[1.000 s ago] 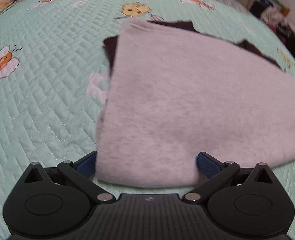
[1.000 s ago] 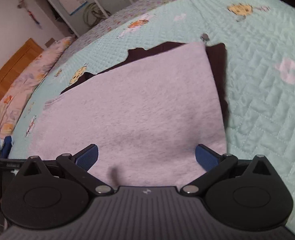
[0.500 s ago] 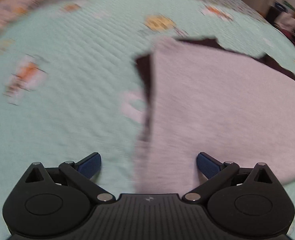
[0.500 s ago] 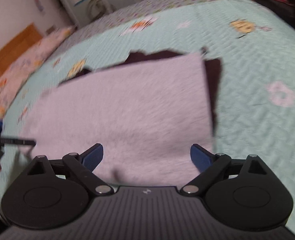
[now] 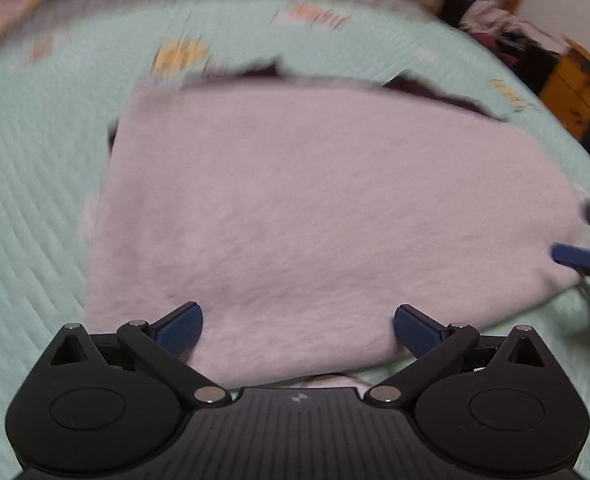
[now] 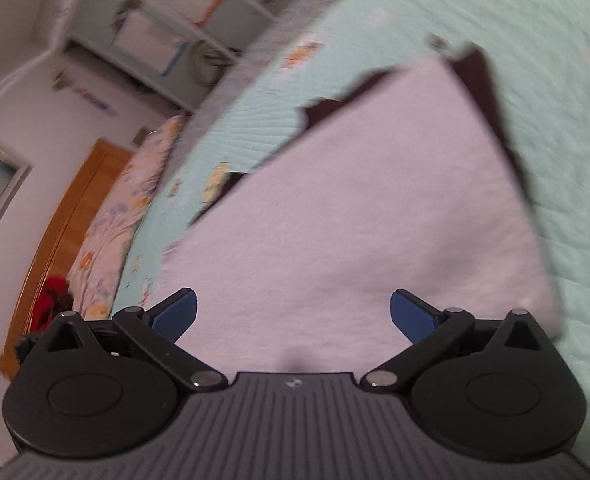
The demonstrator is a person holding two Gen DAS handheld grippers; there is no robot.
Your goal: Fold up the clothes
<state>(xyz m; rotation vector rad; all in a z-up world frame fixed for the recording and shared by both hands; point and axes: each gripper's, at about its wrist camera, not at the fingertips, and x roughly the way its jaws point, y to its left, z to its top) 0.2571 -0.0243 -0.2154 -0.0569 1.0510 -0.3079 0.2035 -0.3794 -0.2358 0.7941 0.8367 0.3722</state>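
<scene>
Though smeared by motion blur, shows plainly enough a grey garment [image 5: 315, 220] lying flat as a rough rectangle on the mint quilted bed [image 5: 35, 200], spread over a dark garment [image 5: 435, 88] that peeks out along the far edge and one side. Lies dead ahead of the left claw [image 5: 297, 320], with the near edge running under and between the spread blue pads. Gapes wide, gripping nothing; cannot tell whether the pads touch the cloth or hover just above it. Same for the right claw [image 6: 293, 308]: jaws wide apart, nothing pinched, grey cloth filling the space in front. Seen from the left wrist, runs long axis crosswise, left to right, with one blue fingertip [image 5: 573, 257] of the right claw just at the cloth's right-hand corner. Puts the left claw nearer the left part of the near edge and the right claw nearer the right end, so one claw to each end of that edge. Fits either a fold just laid down and let go, or a flat piece about to be taken by the near edge for another fold; cannot settle which from this.
</scene>
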